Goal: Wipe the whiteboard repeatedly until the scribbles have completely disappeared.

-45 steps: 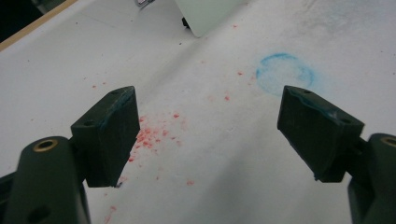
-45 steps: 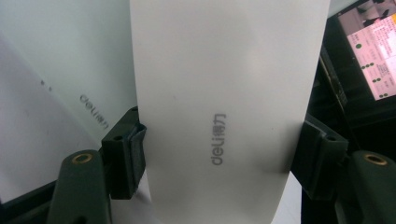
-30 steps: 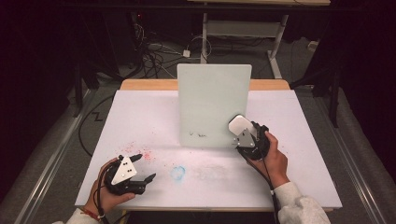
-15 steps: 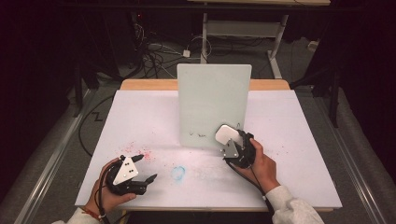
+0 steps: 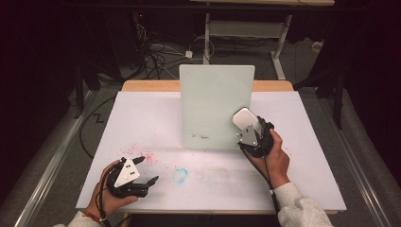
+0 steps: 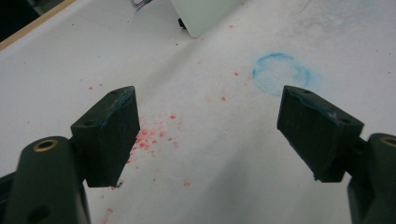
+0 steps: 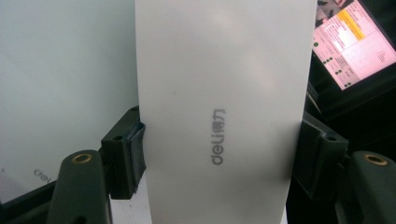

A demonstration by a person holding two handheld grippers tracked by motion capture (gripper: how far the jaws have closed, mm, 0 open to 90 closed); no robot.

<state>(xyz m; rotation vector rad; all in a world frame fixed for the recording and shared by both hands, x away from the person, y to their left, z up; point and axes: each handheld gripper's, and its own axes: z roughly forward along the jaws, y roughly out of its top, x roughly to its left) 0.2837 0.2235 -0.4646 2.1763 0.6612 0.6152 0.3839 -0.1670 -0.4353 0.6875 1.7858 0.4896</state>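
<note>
Eraser [image 7: 219, 121] clamped between right jaws

Light falls from above onto the white table [image 5: 142, 118], which reads bright and even, while the floor and room around it sink into near black. The high view is soft and slightly grainy. In the left gripper view the near jaws blur. In the right gripper view a pale eraser [image 7: 224, 102] shows faint glare, and a monitor [image 7: 352, 42] glows pink.
</note>
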